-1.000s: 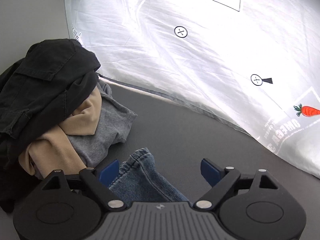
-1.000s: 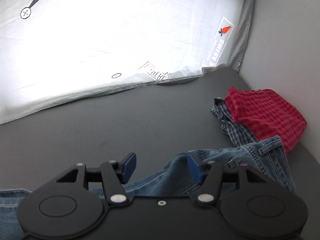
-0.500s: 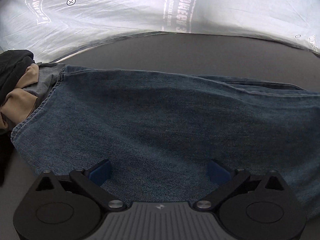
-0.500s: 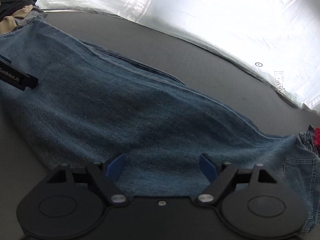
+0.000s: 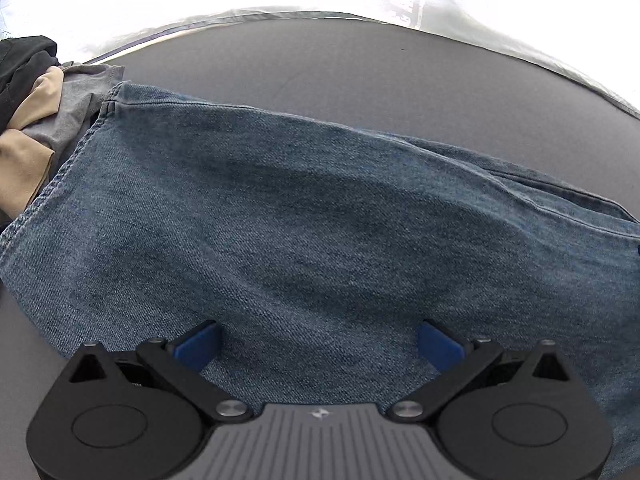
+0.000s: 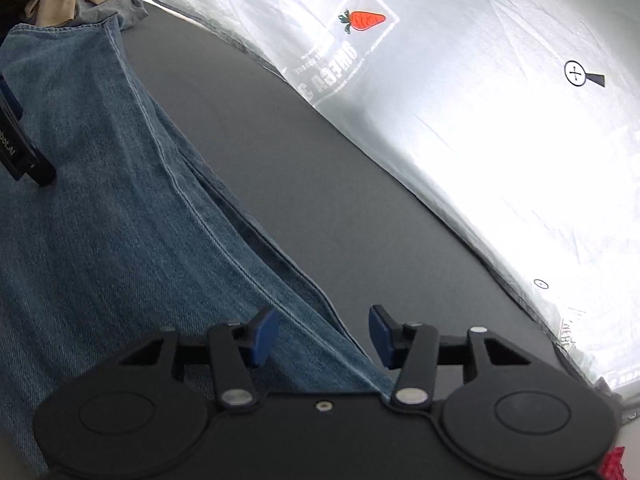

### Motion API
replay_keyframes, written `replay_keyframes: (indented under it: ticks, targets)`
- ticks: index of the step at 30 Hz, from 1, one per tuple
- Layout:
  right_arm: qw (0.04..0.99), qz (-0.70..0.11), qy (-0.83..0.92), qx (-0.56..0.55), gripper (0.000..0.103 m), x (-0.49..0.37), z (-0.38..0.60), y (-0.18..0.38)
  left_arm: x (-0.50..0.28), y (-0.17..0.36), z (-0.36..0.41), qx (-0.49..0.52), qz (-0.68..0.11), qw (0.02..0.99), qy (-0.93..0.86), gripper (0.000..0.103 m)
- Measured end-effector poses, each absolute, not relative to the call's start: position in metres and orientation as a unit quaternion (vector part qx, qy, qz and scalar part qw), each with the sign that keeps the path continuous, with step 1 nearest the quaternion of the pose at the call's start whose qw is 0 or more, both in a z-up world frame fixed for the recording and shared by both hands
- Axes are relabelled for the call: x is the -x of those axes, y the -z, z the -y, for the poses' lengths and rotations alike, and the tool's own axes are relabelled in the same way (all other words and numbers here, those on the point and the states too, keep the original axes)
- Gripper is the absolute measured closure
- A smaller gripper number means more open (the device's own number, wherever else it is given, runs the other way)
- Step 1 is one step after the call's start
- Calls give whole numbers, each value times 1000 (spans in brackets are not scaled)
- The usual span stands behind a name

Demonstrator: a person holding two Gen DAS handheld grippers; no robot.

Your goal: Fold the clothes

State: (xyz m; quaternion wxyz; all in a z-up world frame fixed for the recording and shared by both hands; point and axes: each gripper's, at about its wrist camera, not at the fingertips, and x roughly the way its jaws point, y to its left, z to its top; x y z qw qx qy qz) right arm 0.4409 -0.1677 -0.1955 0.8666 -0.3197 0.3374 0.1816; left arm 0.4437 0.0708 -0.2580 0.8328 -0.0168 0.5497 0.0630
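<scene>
Spread to their widest, the jaws of the left gripper (image 5: 318, 340) hang over a pair of blue jeans (image 5: 320, 220) with nothing pinched between the blue pads, while the jaws of the right gripper (image 6: 324, 334) are closing astride the long seamed edge of the same garment, the denim running between the pads but not yet pressed by them. Both legs of the jeans lie stretched flat, one on the other, along the dark grey table (image 5: 360, 68), the hem end (image 5: 80, 152) reaching a heap of unfolded clothes (image 5: 28, 120) in black, tan and grey at the far left. Behind the table rises a bright white sheet (image 6: 480, 120) printed with a carrot logo (image 6: 362, 20) and small target marks. A scrap of red fabric (image 6: 612, 466) shows at the bottom corner of the right wrist view; what it belongs to cannot be told. Judged from how things lie, the jeans appear laid out and smoothed lengthwise, but no crosswise fold is visible, so most of the work on this garment, and all of the pile beside it, seems left to do. The next step looks to be taking hold of the denim for that fold.
</scene>
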Motion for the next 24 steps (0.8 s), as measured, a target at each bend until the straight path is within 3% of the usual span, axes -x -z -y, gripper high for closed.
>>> replay_keyframes:
  ticks: [5, 9, 21, 24]
  targets:
    - [858, -343, -283, 255, 59, -466, 136, 192, -442, 258, -74, 21, -543, 836, -71, 0]
    - [825, -358, -315, 302, 76, -472, 107, 211, -440, 259, -77, 20, -538, 840, -69, 0]
    - [771, -396, -353, 351, 76, -472, 93, 208, -446, 251, -96, 48, -554, 828, -64, 0]
    - [768, -386, -353, 369, 71, -465, 94, 210, -443, 251, -100, 48, -547, 834, -62, 0]
